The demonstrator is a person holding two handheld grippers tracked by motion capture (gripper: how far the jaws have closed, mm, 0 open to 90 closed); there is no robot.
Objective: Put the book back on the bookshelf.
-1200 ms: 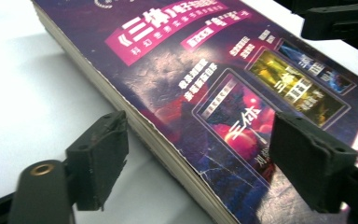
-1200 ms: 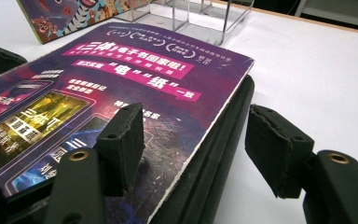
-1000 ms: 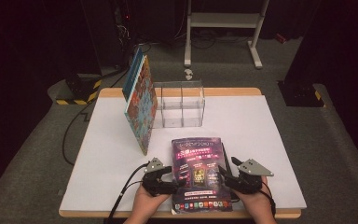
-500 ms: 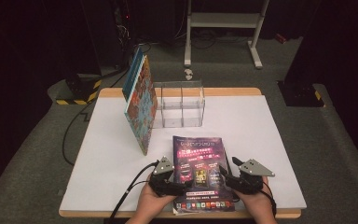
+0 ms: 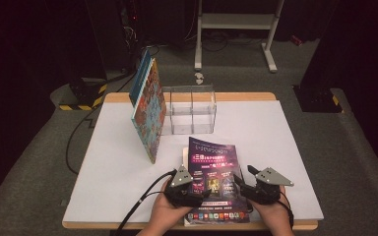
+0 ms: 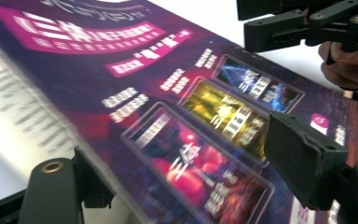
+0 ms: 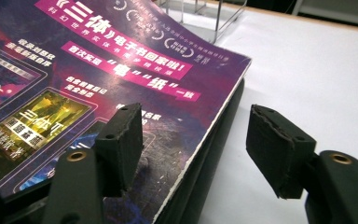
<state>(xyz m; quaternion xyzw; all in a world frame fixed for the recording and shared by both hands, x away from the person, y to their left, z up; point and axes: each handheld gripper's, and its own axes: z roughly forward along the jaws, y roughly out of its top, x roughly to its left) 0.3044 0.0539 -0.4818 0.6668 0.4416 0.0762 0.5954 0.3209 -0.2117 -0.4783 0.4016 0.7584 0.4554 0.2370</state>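
At the near edge of the white table [image 5: 103,196], the person's two hands are working on a purple-covered book [image 5: 215,172], which is lying flat between them with its near end reaching the table's edge. The left gripper [image 5: 197,192] is straddling the book's left edge, one jaw over the cover and one below beside the pages; its jaws have just been closing with that edge between them, though they are standing wide and I cannot tell whether the pads are pressing yet. The right gripper [image 5: 241,186] is sitting at the right edge with its jaws spread well apart, one pad resting over the cover, the other hanging clear above bare table, gripping nothing. Farther back, a clear rack [image 5: 189,110] is standing with its slots unfilled, and a colourful book [image 5: 150,110] is leaning upright against its left side. So, by my judgement, one book is placed and this one is only being picked up. The book's near corners are hidden by the hands, and the left gripper view is blurring the pages.
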